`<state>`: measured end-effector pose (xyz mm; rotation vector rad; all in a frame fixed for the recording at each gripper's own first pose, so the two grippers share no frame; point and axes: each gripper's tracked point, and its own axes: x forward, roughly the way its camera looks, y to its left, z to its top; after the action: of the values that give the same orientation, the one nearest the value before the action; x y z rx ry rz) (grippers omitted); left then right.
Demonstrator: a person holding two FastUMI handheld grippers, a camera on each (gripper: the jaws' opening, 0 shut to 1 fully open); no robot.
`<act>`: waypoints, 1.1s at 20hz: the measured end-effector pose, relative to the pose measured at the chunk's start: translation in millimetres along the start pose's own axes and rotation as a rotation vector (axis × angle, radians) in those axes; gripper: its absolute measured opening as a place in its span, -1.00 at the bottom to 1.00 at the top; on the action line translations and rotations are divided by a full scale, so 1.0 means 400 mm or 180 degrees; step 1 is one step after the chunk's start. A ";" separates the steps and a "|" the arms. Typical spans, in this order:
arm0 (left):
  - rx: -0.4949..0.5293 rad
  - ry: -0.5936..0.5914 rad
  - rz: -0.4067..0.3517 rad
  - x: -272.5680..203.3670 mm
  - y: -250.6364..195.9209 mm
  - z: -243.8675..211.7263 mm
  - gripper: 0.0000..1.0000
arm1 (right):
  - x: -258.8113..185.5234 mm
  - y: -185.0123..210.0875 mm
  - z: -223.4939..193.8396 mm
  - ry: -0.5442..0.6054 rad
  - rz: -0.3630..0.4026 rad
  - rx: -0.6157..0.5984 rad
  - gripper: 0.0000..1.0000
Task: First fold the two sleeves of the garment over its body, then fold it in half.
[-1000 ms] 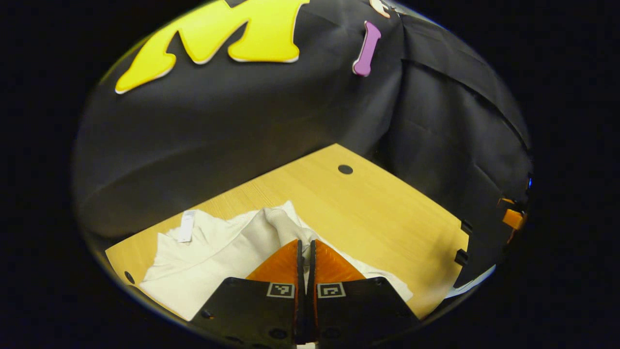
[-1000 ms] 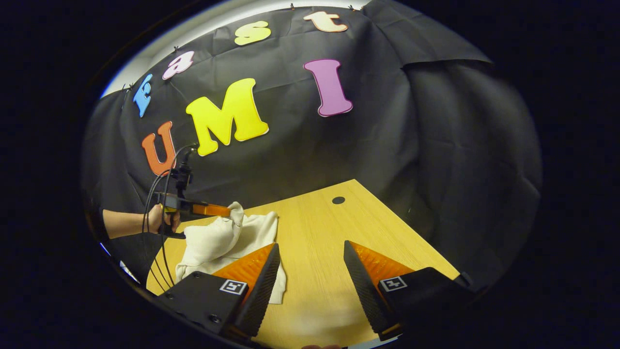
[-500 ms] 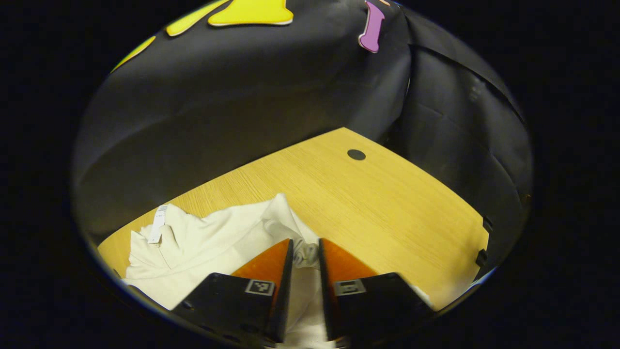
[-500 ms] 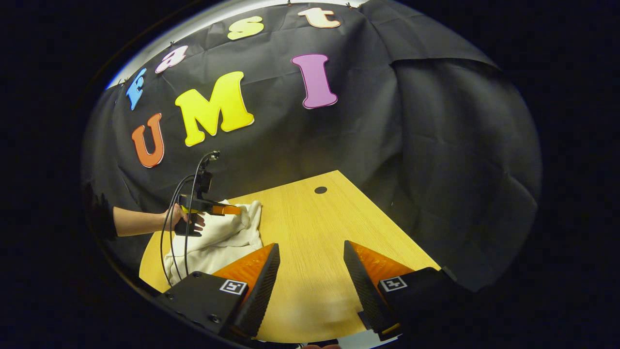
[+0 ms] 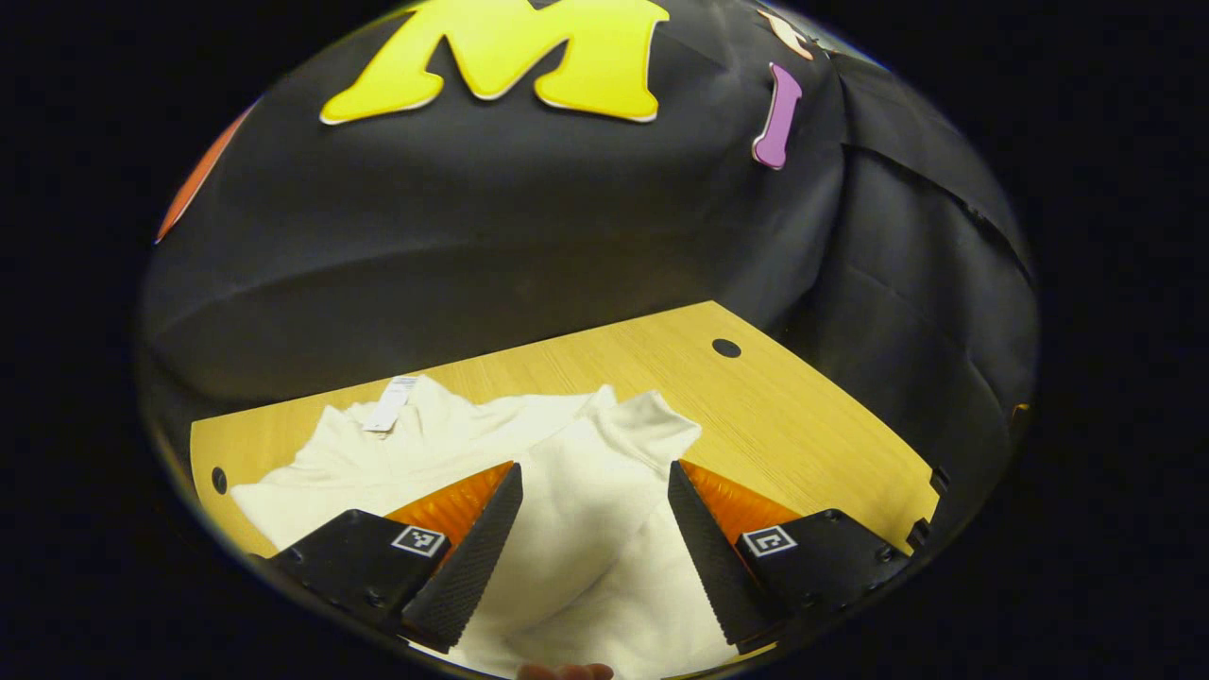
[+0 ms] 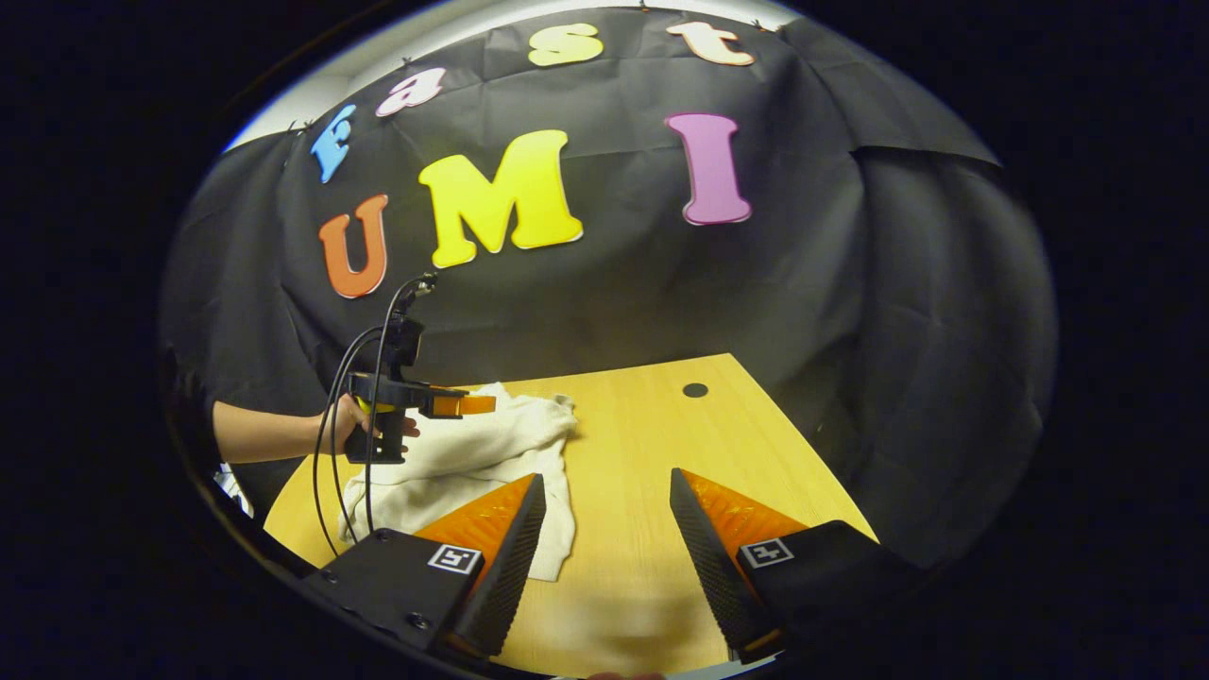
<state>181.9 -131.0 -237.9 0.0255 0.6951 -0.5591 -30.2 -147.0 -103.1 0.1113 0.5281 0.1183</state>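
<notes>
A cream-white soft cloth garment (image 5: 444, 453) lies crumpled on the left part of the light wooden counter (image 5: 774, 416), its long axis running across the counter from left to right. A small white label (image 5: 390, 416) sticks up at its neck on the far side; the writing is too small to read. A sleeve (image 5: 604, 472) lies folded over its body. The left tongs (image 5: 593, 529) hang spread above that sleeve, pinching nothing. The right tongs (image 6: 604, 548) are spread over bare counter, just right of the garment's edge (image 6: 557, 529).
</notes>
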 end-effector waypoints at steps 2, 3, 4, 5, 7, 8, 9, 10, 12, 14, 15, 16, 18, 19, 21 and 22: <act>-0.0047 -0.0155 0.0250 -0.100 0.038 0.006 0.95 | 0.015 0.042 0.004 0.0002 0.0116 -0.0074 0.68; -0.0103 -0.0235 0.0381 -0.151 0.066 0.000 0.95 | 0.025 0.061 0.007 0.0005 0.0157 -0.0110 0.68; -0.0158 -0.0317 0.0517 -0.204 0.091 -0.005 0.96 | 0.023 0.086 0.018 0.0017 0.0210 -0.0143 0.68; -0.0196 -0.0392 0.0663 -0.260 0.119 -0.010 0.95 | 0.033 0.104 0.019 0.0035 0.0244 -0.0173 0.68; -0.0176 -0.0509 0.1008 -0.379 0.170 -0.020 0.95 | 0.058 0.123 0.013 0.0099 0.0247 -0.0240 0.68; -0.0195 -0.0573 0.1181 -0.438 0.195 -0.022 0.95 | 0.068 0.135 0.013 0.0116 0.0256 -0.0248 0.68; -0.0241 -0.0647 0.1317 -0.490 0.213 -0.024 0.94 | 0.075 0.149 0.015 0.0123 0.0271 -0.0241 0.65; -0.0294 -0.0698 0.1454 -0.541 0.226 -0.031 0.94 | 0.082 0.163 0.013 0.0134 0.0290 -0.0244 0.70; -0.0393 -0.0753 0.1612 -0.605 0.233 -0.057 0.94 | 0.093 0.191 0.003 0.0172 0.0337 -0.0279 0.72; -0.0444 -0.0724 0.1669 -0.657 0.227 -0.094 0.93 | 0.099 0.200 -0.010 0.0226 0.0351 -0.0334 0.72; -0.0450 -0.0713 0.1697 -0.679 0.229 -0.116 0.94 | 0.101 0.203 -0.019 0.0270 0.0348 -0.0353 0.72; -0.0479 -0.0674 0.1687 -0.692 0.225 -0.140 0.94 | 0.105 0.203 -0.028 0.0307 0.0344 -0.0360 0.72; -0.0529 -0.0595 0.1602 -0.709 0.206 -0.191 0.94 | 0.111 0.187 -0.053 0.0411 0.0298 -0.0352 0.72; -0.0558 -0.0566 0.1527 -0.713 0.196 -0.216 0.94 | 0.113 0.177 -0.071 0.0484 0.0280 -0.0337 0.72; -0.0672 -0.0370 0.1391 -0.722 0.184 -0.297 0.94 | 0.114 0.158 -0.096 0.0591 0.0241 -0.0295 0.72; -0.0717 -0.0259 0.1358 -0.722 0.188 -0.341 0.94 | 0.112 0.144 -0.111 0.0642 0.0203 -0.0266 0.72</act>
<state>-44.0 99.4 -178.2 -0.0579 0.6461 -0.0710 -19.1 -80.6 -155.5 0.0347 0.7202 0.2152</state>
